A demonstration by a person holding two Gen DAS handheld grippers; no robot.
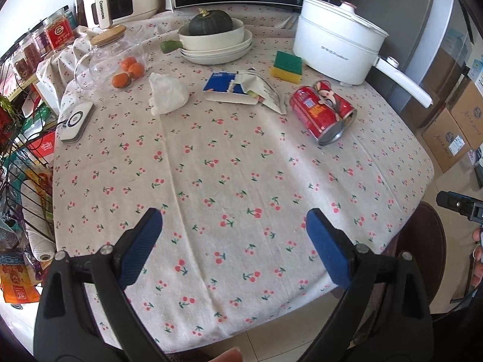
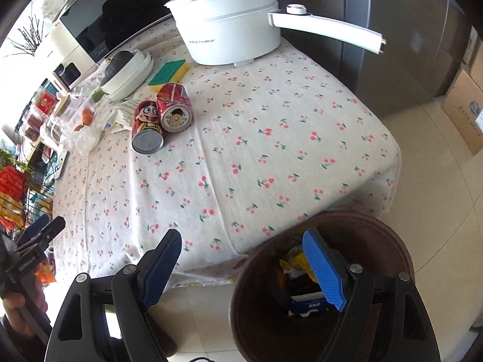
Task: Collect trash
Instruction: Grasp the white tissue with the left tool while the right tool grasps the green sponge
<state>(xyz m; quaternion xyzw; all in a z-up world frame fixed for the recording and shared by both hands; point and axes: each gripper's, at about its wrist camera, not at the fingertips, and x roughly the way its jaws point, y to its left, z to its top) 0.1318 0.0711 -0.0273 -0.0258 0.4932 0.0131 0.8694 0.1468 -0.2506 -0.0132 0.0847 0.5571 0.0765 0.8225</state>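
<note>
Two red cans (image 1: 323,110) lie on their sides on the cherry-print tablecloth (image 1: 229,181); they also show in the right wrist view (image 2: 161,117). A crumpled white tissue (image 1: 166,92) and a torn blue-and-white packet (image 1: 238,87) lie further back. My left gripper (image 1: 234,241) is open and empty above the table's near edge. My right gripper (image 2: 241,259) is open and empty, over the rim of a brown bin (image 2: 259,310) beside the table, which holds wrappers and a blue box.
A white electric pot (image 1: 335,37) with a long handle, a green-yellow sponge (image 1: 286,66), stacked white dishes with a squash (image 1: 214,39), oranges (image 1: 128,71), a glass jar and a white device (image 1: 75,122) stand at the back. A wire rack is at left, cardboard boxes at right.
</note>
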